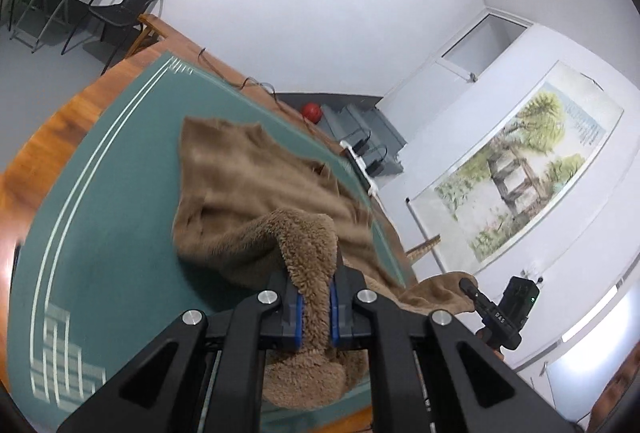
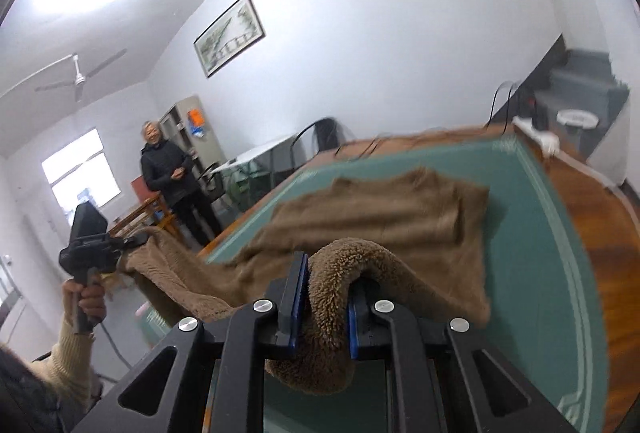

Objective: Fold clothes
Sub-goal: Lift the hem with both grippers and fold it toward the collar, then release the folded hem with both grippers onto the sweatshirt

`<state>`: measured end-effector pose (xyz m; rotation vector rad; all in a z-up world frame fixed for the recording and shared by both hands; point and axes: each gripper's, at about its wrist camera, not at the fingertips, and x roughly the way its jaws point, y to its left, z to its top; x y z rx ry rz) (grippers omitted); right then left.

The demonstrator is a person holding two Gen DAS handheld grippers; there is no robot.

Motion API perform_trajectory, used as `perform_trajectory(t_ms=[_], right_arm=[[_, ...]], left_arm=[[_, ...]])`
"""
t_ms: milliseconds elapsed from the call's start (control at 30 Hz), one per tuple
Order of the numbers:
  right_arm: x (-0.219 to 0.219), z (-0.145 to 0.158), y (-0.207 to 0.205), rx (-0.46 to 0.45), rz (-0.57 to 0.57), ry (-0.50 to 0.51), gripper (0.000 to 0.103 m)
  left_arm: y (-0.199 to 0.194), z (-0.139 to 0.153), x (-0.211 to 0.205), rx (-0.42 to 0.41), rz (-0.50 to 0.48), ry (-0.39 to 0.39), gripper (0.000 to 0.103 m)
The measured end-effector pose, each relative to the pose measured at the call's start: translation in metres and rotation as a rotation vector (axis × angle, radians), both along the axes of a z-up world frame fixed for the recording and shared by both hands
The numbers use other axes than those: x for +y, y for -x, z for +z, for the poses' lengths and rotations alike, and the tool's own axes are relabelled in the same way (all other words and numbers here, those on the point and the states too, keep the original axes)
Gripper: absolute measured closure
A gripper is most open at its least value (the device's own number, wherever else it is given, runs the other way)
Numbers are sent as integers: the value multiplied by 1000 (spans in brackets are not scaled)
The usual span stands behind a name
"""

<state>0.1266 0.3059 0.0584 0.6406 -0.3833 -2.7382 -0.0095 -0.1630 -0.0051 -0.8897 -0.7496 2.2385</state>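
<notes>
Above the green table mat [image 1: 100,233], both tools clamped on the brown fleece garment [image 1: 256,185], cables [image 1: 256,85] beyond.

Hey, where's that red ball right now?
In the left wrist view, the red ball sits on the floor beyond the table's far edge, beside the grey steps.

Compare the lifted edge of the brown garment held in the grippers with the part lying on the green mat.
The lifted edge shows a curly, fleecy face; the part on the green mat, the spread part, shows a smoother one. The lifted edge is bunched into a loop between the left gripper fingers, and likewise in the right gripper; the spread part lies fairly flat, with some creases. Both are the same brown fabric.
</notes>
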Motion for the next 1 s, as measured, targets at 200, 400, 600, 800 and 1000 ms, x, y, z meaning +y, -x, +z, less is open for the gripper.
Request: perform_trajectory(t_ms=[200, 400, 600, 800, 1000], right_arm=[[21, 28, 79, 24, -114, -37, 85], [54, 9, 183, -76, -224, -15, 85], [75, -25, 269, -151, -299, -40, 85], [88, -80, 328, -286, -353, -76, 83], [89, -91, 330, -313, -328, -93, 71]], left_arm=[[91, 16, 22, -15, 22, 27, 93], [193, 9, 46, -95, 50, 56, 93], [278, -31, 69, -176, 108, 97, 93], [336, -91, 93, -310, 124, 266, 83], [332, -105, 84, -317, 90, 207, 57]])
